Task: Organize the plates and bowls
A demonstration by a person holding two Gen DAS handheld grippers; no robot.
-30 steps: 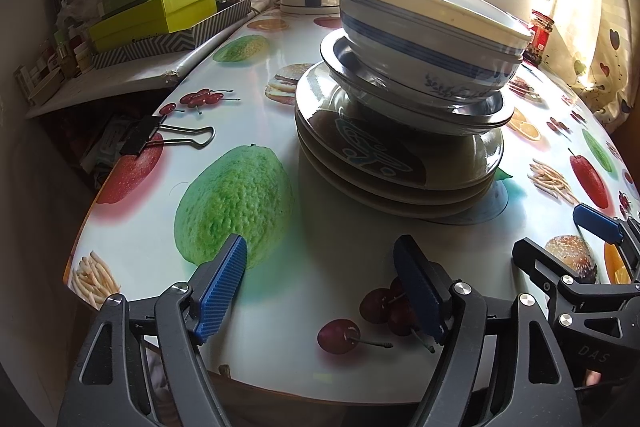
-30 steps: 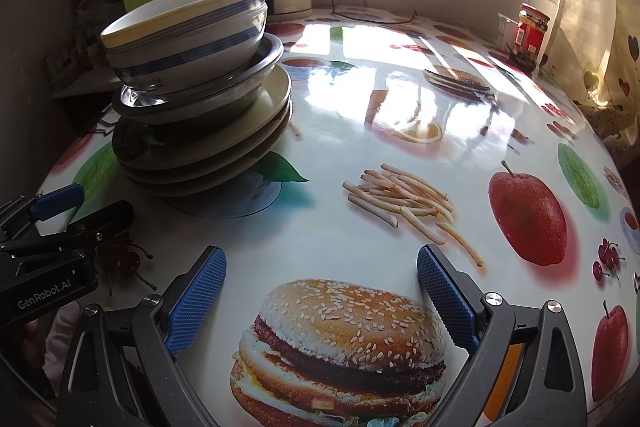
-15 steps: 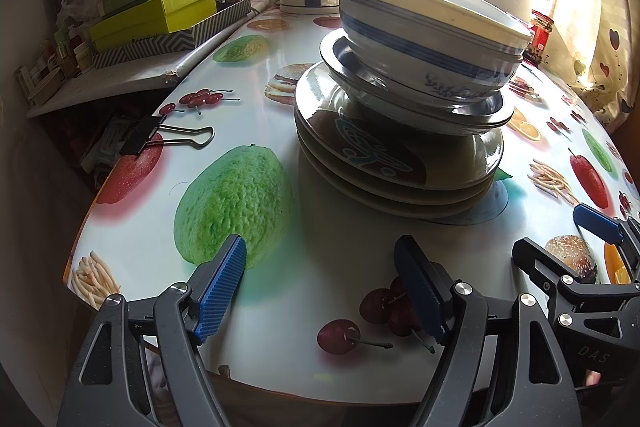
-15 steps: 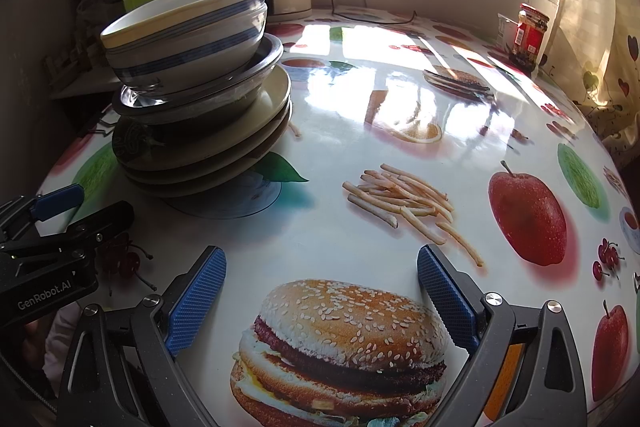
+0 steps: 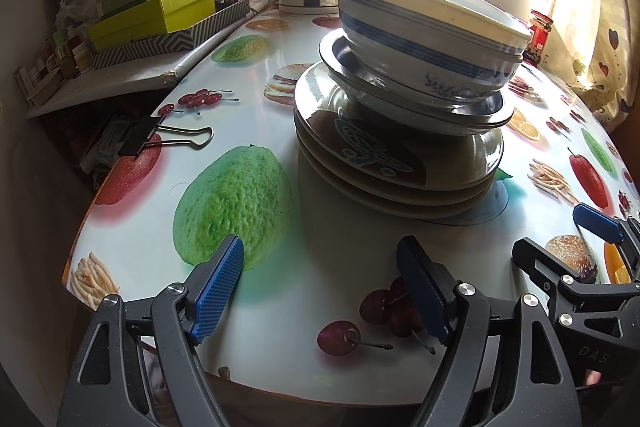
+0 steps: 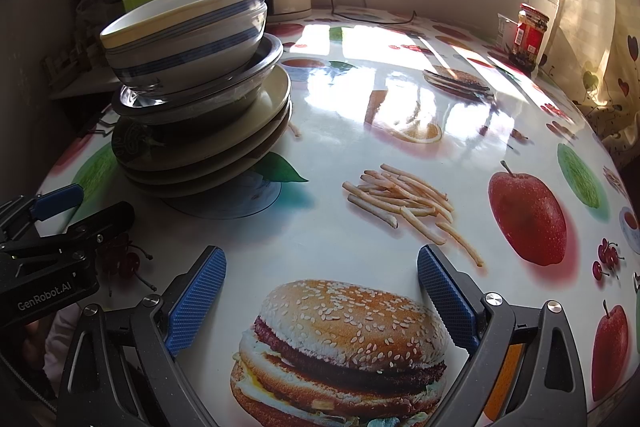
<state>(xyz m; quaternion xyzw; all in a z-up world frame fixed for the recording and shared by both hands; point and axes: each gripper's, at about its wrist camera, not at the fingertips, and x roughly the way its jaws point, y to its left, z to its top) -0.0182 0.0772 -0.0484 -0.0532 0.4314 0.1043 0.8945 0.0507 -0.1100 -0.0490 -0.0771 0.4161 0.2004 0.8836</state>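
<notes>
Nothing has changed over the last second: bowls (image 5: 428,39) on plates (image 5: 392,163) stay one stack, centre frame; my left claw (image 5: 320,291) and right claw (image 6: 320,291) stay wide, empty, low over tabletop (image 6: 400,235).

left gripper (image 5: 320,285) and right gripper (image 6: 322,287): black plastic frames, ribbed blue pads (image 5: 218,293), silver screws, "GenRobot.AI" and "DAS" lettering, pinkish sleeve (image 6: 60,331) peeking

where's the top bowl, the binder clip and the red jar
top bowl (image 5: 432,39), left wrist view, on its outer wall
binder clip (image 5: 138,139), left wrist view, on its black body
red jar (image 6: 531,34), right wrist view, on its label
</notes>
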